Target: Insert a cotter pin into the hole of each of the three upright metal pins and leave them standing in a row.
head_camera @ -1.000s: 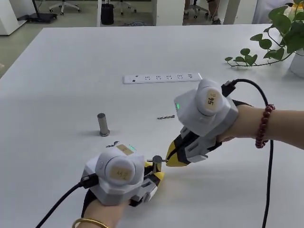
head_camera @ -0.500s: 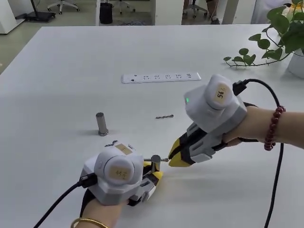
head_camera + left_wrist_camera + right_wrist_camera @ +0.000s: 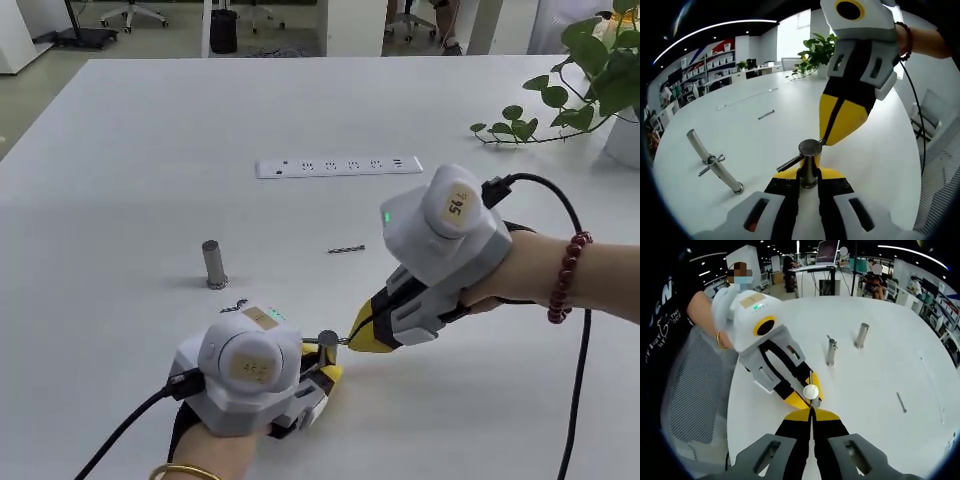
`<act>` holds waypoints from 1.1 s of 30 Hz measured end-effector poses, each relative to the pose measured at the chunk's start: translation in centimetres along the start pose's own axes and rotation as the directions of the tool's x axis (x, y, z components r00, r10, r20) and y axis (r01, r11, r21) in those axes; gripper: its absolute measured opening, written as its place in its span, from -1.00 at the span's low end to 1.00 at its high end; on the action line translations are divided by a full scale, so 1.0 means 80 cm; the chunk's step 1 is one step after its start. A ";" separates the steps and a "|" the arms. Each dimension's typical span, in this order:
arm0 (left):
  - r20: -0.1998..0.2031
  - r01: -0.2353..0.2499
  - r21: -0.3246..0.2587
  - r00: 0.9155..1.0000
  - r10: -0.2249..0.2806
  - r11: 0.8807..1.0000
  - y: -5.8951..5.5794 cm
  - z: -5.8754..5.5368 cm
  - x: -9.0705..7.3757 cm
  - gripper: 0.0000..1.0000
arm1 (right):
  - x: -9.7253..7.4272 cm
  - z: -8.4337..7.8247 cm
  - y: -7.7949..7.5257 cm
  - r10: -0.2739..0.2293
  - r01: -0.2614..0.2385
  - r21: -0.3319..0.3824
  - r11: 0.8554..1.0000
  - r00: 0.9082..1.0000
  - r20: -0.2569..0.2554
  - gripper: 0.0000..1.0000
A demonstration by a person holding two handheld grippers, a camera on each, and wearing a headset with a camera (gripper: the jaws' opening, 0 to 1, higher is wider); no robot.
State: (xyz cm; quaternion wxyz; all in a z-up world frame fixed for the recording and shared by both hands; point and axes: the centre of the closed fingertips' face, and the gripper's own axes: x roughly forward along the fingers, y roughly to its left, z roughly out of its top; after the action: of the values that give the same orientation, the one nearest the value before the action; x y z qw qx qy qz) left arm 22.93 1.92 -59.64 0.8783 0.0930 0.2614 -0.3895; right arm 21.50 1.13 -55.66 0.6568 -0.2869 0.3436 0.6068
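Surface: one white table (image 3: 150,130), matt, running far back to a floor with an office chair (image 3: 135,12) beyond its far edge. On it, a white power strip (image 3: 338,165) lay far of centre and a trailing plant (image 3: 590,70) sat at the far right corner, cut off by the frame. Room: open office, with shelving (image 3: 715,65) along a wall in the left gripper view. Task items: held metal pin (image 3: 327,345), upright at the near centre, clamped by the closed jaws of the left gripper (image 3: 325,362); cotter pin (image 3: 790,162), lying across through that pin's head, its far end pinched in the right gripper (image 3: 358,338), whose yellow jaws were drawn together. Second metal pin (image 3: 830,351), standing left of centre with a cotter already through it, was mostly hidden behind the left gripper in the head view. Third metal pin (image 3: 213,264) stood bare, farther left. Loose cotter pin (image 3: 347,249) lay flat mid-table. The right gripper's pinch point was too small to make out clearly.
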 end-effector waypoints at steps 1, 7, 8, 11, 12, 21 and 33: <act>0.000 0.000 -0.002 1.000 0.000 1.000 0.000 0.000 0.000 -0.79 | 0.000 0.001 0.000 0.000 0.000 -0.001 1.000 1.000 0.001 -1.00; -0.004 0.004 -0.008 1.000 -0.004 1.000 0.000 -0.001 0.000 -0.79 | 0.003 -0.002 0.000 -0.002 0.002 -0.006 1.000 1.000 -0.009 -1.00; -0.004 0.004 -0.009 1.000 -0.004 1.000 0.000 -0.001 0.000 -0.79 | 0.003 -0.002 0.000 -0.003 0.002 -0.004 1.000 1.000 -0.009 -1.00; -0.007 0.004 -0.013 1.000 -0.004 1.000 0.000 -0.002 0.000 -0.78 | 0.003 -0.003 0.000 -0.003 0.003 0.001 1.000 1.000 -0.006 -1.00; -0.010 0.002 -0.015 1.000 -0.002 1.000 0.000 -0.003 0.000 -0.78 | 0.003 -0.004 0.000 -0.003 0.003 0.006 1.000 1.000 -0.006 -1.00; -0.034 -0.009 0.001 0.999 0.009 1.000 0.001 -0.011 -0.009 -0.61 | 0.003 -0.001 -0.004 -0.029 0.029 0.022 0.999 1.000 0.007 -0.74; -0.027 -0.024 -0.066 0.999 0.023 0.998 0.011 -0.016 -0.031 -0.42 | 0.014 0.020 0.001 -0.026 0.024 0.034 0.999 0.998 0.056 -0.60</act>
State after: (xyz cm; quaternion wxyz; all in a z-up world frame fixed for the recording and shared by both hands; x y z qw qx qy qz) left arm 21.69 4.54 -59.45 0.8818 0.0721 0.2847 -0.3690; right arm 21.65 3.05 -55.59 0.6784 -0.2629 0.3314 0.6007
